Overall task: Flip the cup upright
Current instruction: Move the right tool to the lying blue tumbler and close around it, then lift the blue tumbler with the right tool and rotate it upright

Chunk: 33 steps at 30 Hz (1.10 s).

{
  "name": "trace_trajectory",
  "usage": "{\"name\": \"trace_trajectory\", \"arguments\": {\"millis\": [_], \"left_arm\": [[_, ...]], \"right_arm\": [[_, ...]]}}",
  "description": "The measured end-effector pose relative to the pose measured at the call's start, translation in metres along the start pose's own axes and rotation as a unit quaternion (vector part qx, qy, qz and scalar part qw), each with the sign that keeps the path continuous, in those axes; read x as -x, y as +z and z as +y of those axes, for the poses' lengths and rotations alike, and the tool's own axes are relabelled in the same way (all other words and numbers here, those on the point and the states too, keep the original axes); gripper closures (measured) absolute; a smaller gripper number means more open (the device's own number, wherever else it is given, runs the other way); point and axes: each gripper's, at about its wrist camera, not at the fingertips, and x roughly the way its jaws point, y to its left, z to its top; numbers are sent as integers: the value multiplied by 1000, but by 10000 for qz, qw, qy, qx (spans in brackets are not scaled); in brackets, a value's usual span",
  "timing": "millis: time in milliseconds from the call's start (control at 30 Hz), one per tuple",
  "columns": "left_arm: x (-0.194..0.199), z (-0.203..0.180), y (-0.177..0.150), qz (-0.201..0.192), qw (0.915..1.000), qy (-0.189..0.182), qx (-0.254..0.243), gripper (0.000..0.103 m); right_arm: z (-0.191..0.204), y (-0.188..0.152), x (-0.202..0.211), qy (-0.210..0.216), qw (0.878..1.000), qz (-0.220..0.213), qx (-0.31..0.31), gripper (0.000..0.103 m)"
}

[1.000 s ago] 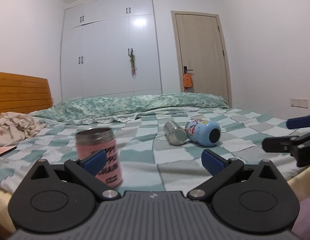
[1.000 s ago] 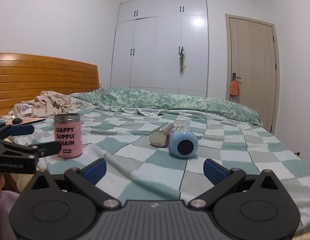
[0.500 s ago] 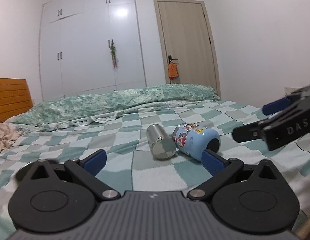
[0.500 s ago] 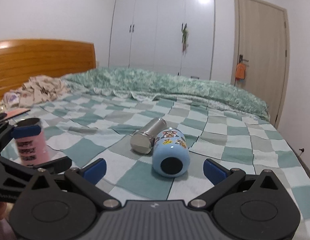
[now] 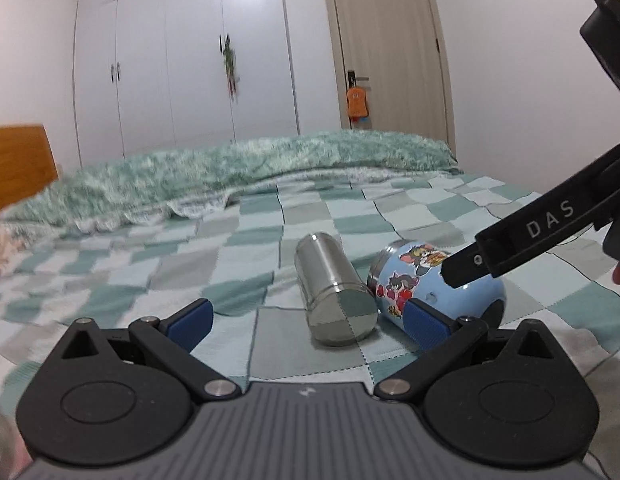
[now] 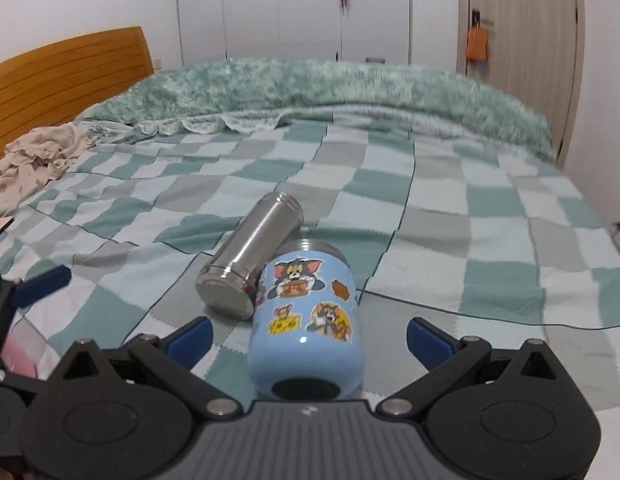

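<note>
- A bed with a green-and-white checked quilt (image 6: 430, 208) fills a bedroom; a white wardrobe (image 5: 182, 60), a wooden door (image 5: 390, 40) and an orange headboard (image 6: 70, 68) stand behind.
- The blue cartoon cup (image 6: 306, 320) lies on its side, touching a steel cup (image 6: 250, 256) that also lies flat.
- The right gripper (image 6: 308, 334) is spread wide on either side of the blue cup; the left gripper (image 5: 306, 322) gapes empty.
- Since a second ago both grippers have closed in, and the pink cup has left the left view.
</note>
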Motion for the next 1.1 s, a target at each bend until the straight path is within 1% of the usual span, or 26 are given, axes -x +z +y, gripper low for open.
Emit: {"name": "trace_trajectory", "arguments": {"millis": [67, 133, 233, 333, 500, 533, 567, 600, 667, 900, 1000, 1100], "left_arm": [[-11, 3, -2, 115, 9998, -143, 57, 0], [-17, 3, -3, 147, 9996, -225, 84, 0], [-27, 3, -6, 203, 9995, -245, 42, 0], [-35, 2, -10, 343, 9990, -276, 28, 0], [-40, 5, -13, 522, 9982, -290, 106, 0], [-40, 5, -13, 545, 9980, -288, 112, 0], [-40, 5, -14, 578, 9979, -275, 110, 0], [-40, 5, -13, 605, 9978, -258, 106, 0], [-36, 5, -13, 603, 9978, -235, 115, 0], [-12, 1, -2, 331, 9992, -233, -6, 0], [0, -1, 1, 310, 9992, -261, 11, 0], [16, -4, 4, 299, 9990, -334, 22, 0]], "right_arm": [[-1, 5, -14, 2, 9998, 167, 66, 0], [-3, 6, -27, 9, 9994, 334, 76, 0], [-3, 5, -44, 113, 9984, 558, 68, 0], [-4, 2, -57, 269, 9975, 659, 16, 0], [-6, -1, -78, 255, 9961, 837, -80, 0], [-7, -2, -83, 292, 9956, 887, -118, 2], [-7, -2, -86, 349, 9951, 913, -179, 7], [-10, -3, -85, 505, 9940, 897, -358, 19], [-13, -4, -82, 522, 9937, 818, -561, 20], [-12, -13, -56, 497, 9946, 586, -699, 20], [-12, -13, -35, 511, 9950, 419, -754, 20], [-12, -14, -7, 495, 9953, 269, -783, 20]]}}
